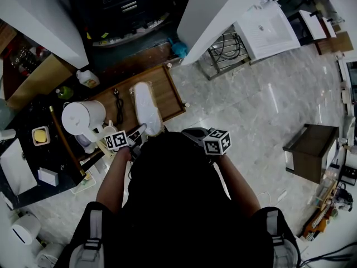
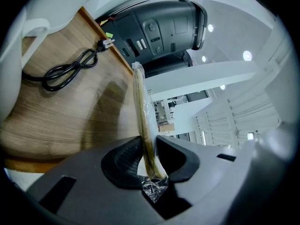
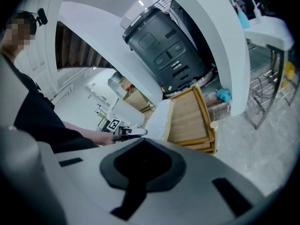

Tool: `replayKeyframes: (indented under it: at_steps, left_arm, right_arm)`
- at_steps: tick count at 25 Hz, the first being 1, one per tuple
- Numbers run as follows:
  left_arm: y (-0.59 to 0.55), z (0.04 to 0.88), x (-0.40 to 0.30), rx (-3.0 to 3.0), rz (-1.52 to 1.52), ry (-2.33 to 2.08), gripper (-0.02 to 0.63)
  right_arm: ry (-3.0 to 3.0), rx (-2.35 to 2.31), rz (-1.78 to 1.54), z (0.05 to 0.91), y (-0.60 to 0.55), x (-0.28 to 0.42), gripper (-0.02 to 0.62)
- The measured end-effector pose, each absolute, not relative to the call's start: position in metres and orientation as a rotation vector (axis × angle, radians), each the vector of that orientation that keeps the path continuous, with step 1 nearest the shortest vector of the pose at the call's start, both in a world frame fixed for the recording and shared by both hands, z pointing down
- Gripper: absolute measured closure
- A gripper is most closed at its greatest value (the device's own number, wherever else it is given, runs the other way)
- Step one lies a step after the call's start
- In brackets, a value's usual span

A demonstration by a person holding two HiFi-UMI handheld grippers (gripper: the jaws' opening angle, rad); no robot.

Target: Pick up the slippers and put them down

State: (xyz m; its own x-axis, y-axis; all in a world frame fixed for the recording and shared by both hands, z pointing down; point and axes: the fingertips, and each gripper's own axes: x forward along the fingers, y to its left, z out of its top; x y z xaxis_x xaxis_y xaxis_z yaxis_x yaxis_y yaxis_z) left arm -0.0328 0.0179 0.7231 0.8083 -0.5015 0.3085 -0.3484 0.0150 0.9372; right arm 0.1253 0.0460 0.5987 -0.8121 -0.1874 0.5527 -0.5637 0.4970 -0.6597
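- Slippers, a white pair sealed in clear plastic, lie on the wooden tray at centre left of the head view, their near end at the left gripper.
- Left gripper view: the jaws are nearly together, clamped on the thin edge of the slippers, which run edge-on up the middle of the frame with crinkled plastic bunched behind the pads.
- Black cord lies coiled on the tray at upper left of that view, apart from the slippers.
- Right gripper hangs at centre of the head view, beside the tray; its own view shows the jaws together with nothing between them.
- Dark grey appliance stands beyond the tray's far end.
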Motion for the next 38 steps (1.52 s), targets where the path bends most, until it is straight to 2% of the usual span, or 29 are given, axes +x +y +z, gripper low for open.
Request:
replayKeyframes:
  at_steps: [38]
  left_arm:
    - [-0.004, 0.775, -0.044, 1.476, -0.013, -0.836, 0.502]
  right_arm:
    - [-2.301, 0.577, 1.24, 0.598, 0.049, 0.112, 0.588]
